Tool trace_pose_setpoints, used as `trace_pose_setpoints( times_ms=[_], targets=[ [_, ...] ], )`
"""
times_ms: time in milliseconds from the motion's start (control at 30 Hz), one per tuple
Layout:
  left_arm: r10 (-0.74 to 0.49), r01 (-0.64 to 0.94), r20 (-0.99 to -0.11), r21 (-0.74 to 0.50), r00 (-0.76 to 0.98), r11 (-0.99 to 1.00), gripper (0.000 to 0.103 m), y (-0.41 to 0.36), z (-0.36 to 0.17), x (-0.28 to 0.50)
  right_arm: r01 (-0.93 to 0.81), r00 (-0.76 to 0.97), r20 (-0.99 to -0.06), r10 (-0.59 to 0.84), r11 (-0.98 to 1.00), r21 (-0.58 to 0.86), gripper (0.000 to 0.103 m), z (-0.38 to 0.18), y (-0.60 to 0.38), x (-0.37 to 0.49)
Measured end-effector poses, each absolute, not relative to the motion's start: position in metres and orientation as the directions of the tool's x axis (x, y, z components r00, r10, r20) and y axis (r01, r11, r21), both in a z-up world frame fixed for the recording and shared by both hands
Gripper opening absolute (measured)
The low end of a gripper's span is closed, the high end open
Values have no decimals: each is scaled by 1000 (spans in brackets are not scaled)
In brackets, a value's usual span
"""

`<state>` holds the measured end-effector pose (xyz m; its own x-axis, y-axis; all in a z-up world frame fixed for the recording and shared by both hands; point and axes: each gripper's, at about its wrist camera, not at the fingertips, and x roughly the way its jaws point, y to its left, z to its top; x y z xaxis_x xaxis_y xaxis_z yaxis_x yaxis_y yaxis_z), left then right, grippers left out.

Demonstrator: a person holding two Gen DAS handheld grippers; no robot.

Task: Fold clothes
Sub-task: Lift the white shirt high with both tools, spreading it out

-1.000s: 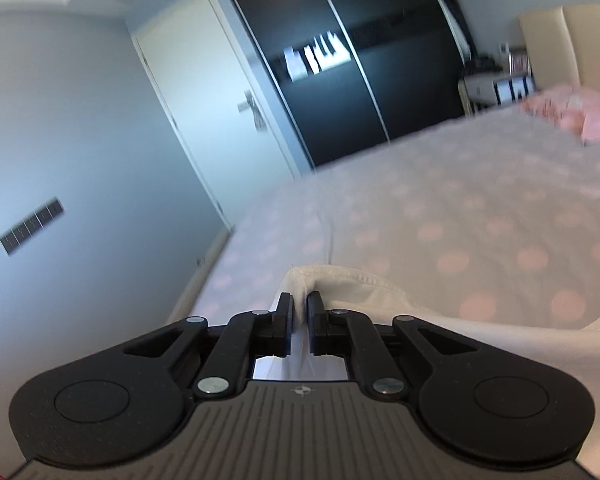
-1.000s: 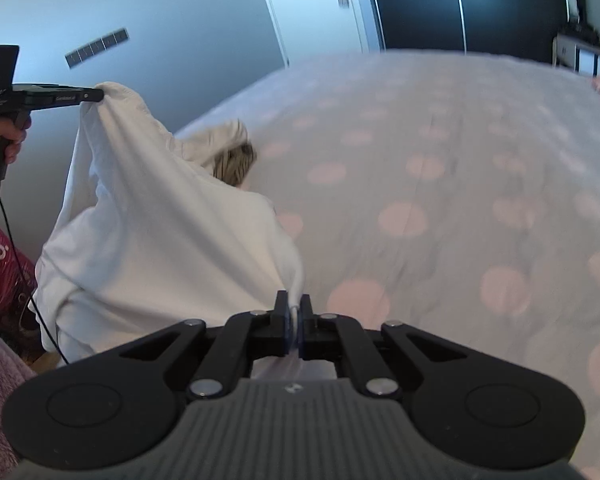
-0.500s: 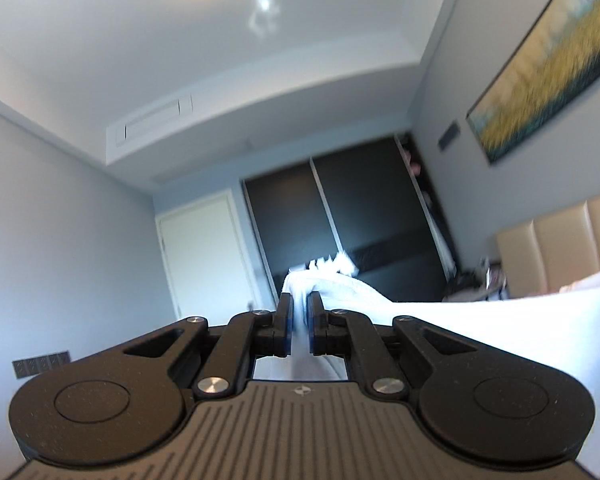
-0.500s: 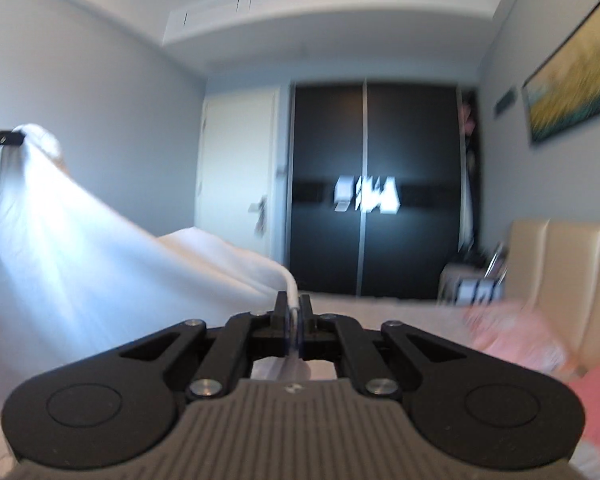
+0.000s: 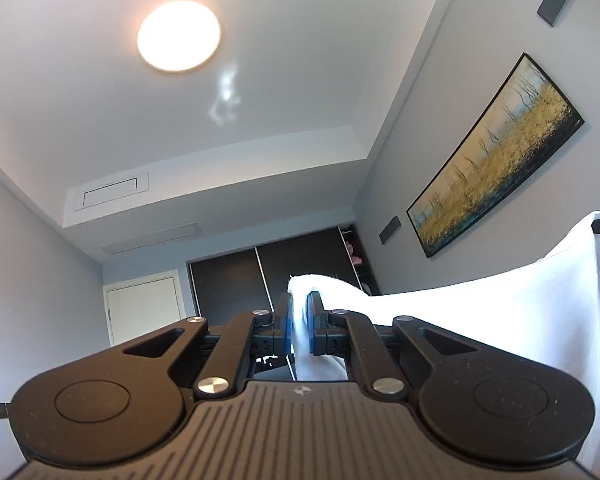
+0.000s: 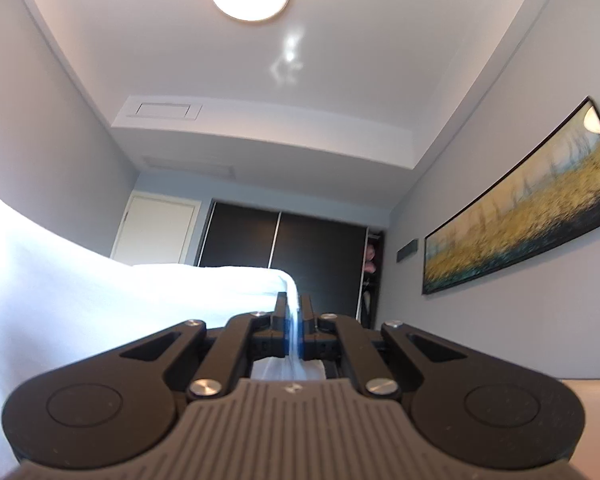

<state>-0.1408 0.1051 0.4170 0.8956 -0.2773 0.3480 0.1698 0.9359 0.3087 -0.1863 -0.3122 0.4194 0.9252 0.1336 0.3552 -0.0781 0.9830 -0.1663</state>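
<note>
Both clamped on the white cloth (image 5: 480, 300): left gripper (image 5: 298, 322), right gripper (image 6: 294, 320). Stretched level between them, long axis hand to hand.

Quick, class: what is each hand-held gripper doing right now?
Left hand-held gripper: closed on the white garment.
Right hand-held gripper: closed on another edge of the same garment.
</note>
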Motion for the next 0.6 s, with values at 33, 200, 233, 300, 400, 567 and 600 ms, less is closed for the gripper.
trace_pose_setpoints(
  times_ms=[33,200,233,300,400,567,600],
  targets=[
    [-281,171,354,312,892,935,5,103,420,-144,-70,922,366,126,984,-164,4,422,-314,-189],
    [-274,166,316,329,908,930,5,94,419,-133,-55,918,380,112,986,-158,4,427,-319,-185],
    [-266,162,294,332,918,929,5,94,416,-126,-61,922,369,116,986,-156,4,425,-320,-181],
    [-253,166,237,335,938,928,5,99,403,-113,-74,934,334,124,985,-158,4,418,-316,-163],
    [-227,167,142,345,963,924,5,105,380,-75,-100,957,255,137,983,-153,4,400,-308,-128],
    [-176,166,-2,341,984,925,5,109,336,-8,-146,982,97,160,979,-141,4,362,-295,-64],
    [-169,166,-22,342,985,925,5,108,328,2,-155,984,67,165,978,-137,4,354,-292,-52]
  ],
)
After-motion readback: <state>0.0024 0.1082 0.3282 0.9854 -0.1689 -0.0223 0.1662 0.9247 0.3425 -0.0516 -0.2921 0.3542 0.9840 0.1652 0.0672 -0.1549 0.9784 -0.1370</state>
